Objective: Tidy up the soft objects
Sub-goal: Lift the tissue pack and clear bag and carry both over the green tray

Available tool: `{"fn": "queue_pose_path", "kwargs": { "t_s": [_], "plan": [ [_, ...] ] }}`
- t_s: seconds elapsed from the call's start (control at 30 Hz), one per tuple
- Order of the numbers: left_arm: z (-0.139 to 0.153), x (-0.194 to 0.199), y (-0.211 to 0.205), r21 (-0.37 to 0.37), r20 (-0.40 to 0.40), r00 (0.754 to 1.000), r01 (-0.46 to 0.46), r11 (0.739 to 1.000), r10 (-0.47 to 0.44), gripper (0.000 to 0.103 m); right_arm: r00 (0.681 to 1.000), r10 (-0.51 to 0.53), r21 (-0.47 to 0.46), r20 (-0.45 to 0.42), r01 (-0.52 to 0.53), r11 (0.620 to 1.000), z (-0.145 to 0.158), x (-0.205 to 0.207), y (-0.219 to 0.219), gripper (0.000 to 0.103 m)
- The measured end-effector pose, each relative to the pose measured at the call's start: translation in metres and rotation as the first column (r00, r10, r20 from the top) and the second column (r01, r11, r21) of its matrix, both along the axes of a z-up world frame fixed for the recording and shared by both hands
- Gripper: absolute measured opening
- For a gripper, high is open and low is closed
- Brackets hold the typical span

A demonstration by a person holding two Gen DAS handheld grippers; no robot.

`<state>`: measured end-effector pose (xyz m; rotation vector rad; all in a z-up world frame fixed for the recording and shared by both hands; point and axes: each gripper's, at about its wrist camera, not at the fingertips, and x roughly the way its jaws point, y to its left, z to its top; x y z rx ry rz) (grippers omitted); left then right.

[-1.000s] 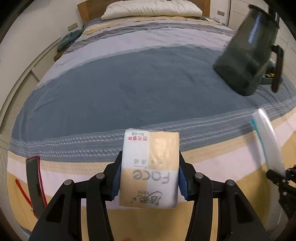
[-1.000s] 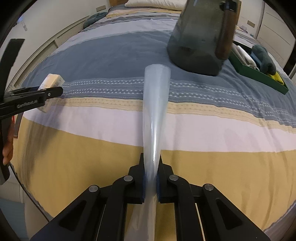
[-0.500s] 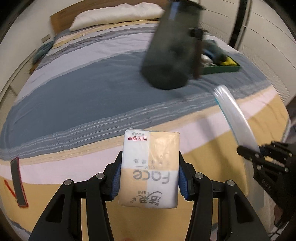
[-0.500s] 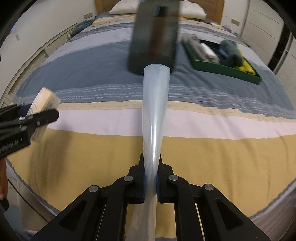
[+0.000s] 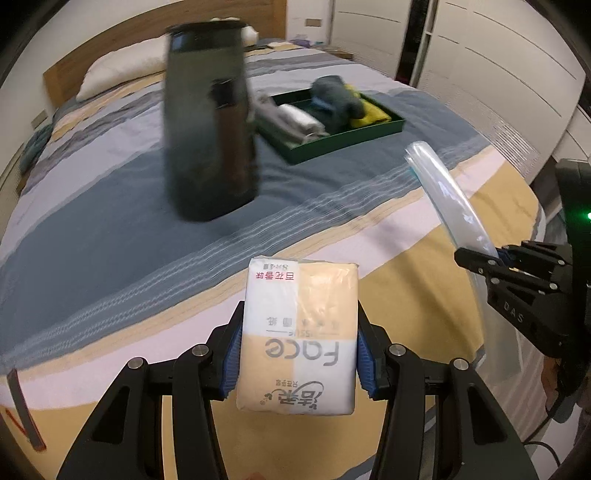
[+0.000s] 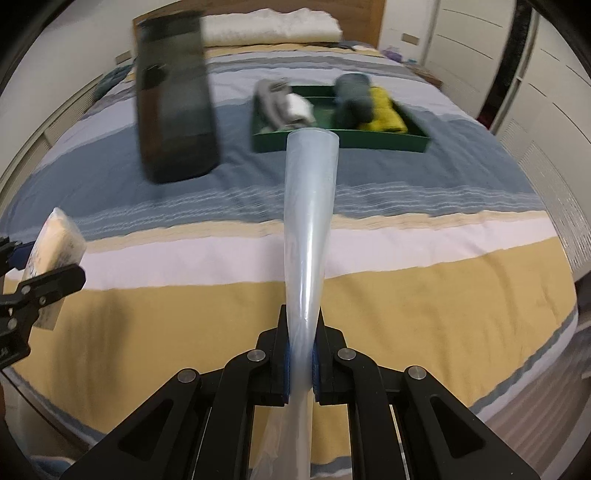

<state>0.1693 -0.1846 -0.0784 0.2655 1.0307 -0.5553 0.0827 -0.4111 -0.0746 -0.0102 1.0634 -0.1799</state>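
My left gripper [image 5: 298, 360] is shut on a soft tissue pack [image 5: 299, 332], white and beige with "Face" printed on it, held above the near edge of the bed. My right gripper [image 6: 300, 360] is shut on a clear plastic zip bag [image 6: 309, 221] that stands up in a curved strip. In the left wrist view the bag [image 5: 448, 199] and the right gripper [image 5: 476, 258] are to the right of the tissue pack. In the right wrist view the pack [image 6: 55, 243] is at the far left in the left gripper [image 6: 22, 280].
A striped bedspread [image 6: 406, 266] covers the bed. A tall dark bin [image 5: 208, 122] stands on it. A green tray [image 5: 380, 133] holds rolled towels, grey, white, dark blue and yellow. A pillow [image 6: 269, 26] lies at the headboard. White wardrobes [image 5: 498, 74] stand on the right.
Both wrist views have swung right across the bed, so the dark bin has shifted left and the green tray has come into view. Both grippers keep their holds.
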Motion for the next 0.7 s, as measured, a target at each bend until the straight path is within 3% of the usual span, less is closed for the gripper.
{"fn": "queue_pose_path", "kwargs": {
  "t_s": [0.37, 0.7],
  "plan": [
    [0.010, 0.038, -0.097, -0.071, -0.020, 1.000, 0.008, 0.997, -0.009, 0.045, 0.997, -0.036, -0.077, 0.071, 0.041, 0.996, 0.026, 0.035, -0.067, 0.007],
    [0.030, 0.111, -0.146, -0.127, 0.014, 0.993, -0.115, 0.985, 0.117, 0.045, 0.986, -0.006, -0.145, 0.165, 0.030, 0.989, 0.052, 0.102, -0.108, 0.007]
  ]
}}
